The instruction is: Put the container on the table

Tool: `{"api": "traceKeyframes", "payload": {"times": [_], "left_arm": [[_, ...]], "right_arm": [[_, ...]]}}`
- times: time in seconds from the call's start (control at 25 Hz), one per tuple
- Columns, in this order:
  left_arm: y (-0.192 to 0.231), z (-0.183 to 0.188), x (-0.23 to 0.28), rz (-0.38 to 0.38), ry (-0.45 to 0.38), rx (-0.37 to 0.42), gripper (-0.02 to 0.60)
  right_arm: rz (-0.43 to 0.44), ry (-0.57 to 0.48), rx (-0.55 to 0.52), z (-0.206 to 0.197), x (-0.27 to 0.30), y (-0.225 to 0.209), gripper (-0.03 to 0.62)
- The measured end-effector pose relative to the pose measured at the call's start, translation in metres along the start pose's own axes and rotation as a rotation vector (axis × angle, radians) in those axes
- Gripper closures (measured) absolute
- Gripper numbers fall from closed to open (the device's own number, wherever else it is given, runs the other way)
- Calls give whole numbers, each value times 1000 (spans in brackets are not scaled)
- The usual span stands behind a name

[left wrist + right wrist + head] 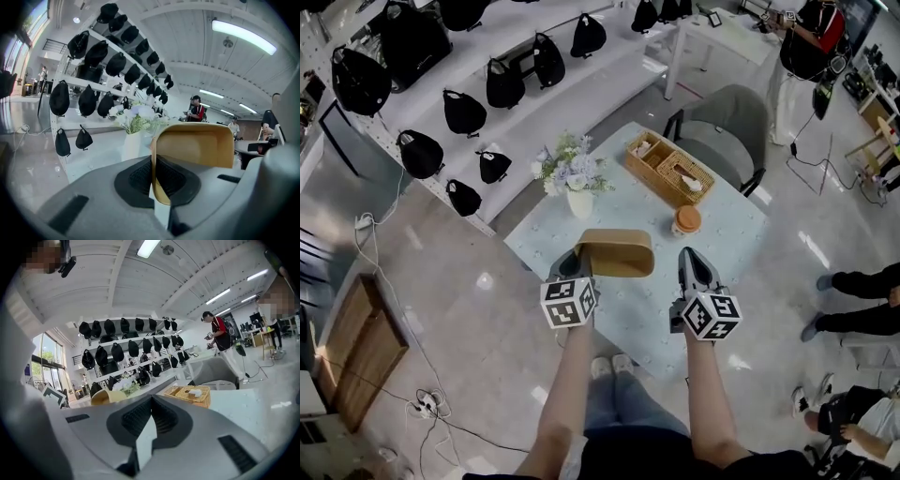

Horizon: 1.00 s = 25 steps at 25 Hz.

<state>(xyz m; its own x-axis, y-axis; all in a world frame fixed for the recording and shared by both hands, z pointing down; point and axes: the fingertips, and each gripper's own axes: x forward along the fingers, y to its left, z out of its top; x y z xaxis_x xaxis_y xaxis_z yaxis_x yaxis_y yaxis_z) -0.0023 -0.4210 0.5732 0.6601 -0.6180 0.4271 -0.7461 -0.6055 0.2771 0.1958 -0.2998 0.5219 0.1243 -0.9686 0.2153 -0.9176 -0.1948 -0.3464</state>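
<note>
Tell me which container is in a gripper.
The smooth tan container, its wall pinched by the left gripper; the wicker basket and the small lidded jar rest on the table, ungripped.

With the container (614, 253) as the clock's centre in the head view, the table (637, 323) lies bare from 4 to 7 o'clock, out to its near edge, and a hand could pass there. At 11 o'clock the vase of flowers (579, 199) stands close. At 1 o'clock sits the wicker basket (668, 169), with a chair (727, 122) behind it. At 2 o'clock is a small orange-lidded jar (686, 221). The right gripper (694, 258) flanks at 3 o'clock. Past the jar, the table's right corner is bare.
</note>
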Motion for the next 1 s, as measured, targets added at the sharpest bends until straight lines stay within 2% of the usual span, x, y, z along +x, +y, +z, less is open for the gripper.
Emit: {"api": "traceKeyframes", "payload": {"times": [0.32,0.56,0.88,1.0], "left_arm": [[16,-45,64,48,151,-47,572],[25,-85,101,73,301,-74,572],[40,-128,121,123,515,-96,572],[45,-139,126,131,564,-87,572]], "right_arm": [[41,75,14,-38,48,-9,595],[69,131,28,-72,81,-16,595],[83,155,51,-93,95,-20,595],[84,161,55,-96,94,-19,595]]}}
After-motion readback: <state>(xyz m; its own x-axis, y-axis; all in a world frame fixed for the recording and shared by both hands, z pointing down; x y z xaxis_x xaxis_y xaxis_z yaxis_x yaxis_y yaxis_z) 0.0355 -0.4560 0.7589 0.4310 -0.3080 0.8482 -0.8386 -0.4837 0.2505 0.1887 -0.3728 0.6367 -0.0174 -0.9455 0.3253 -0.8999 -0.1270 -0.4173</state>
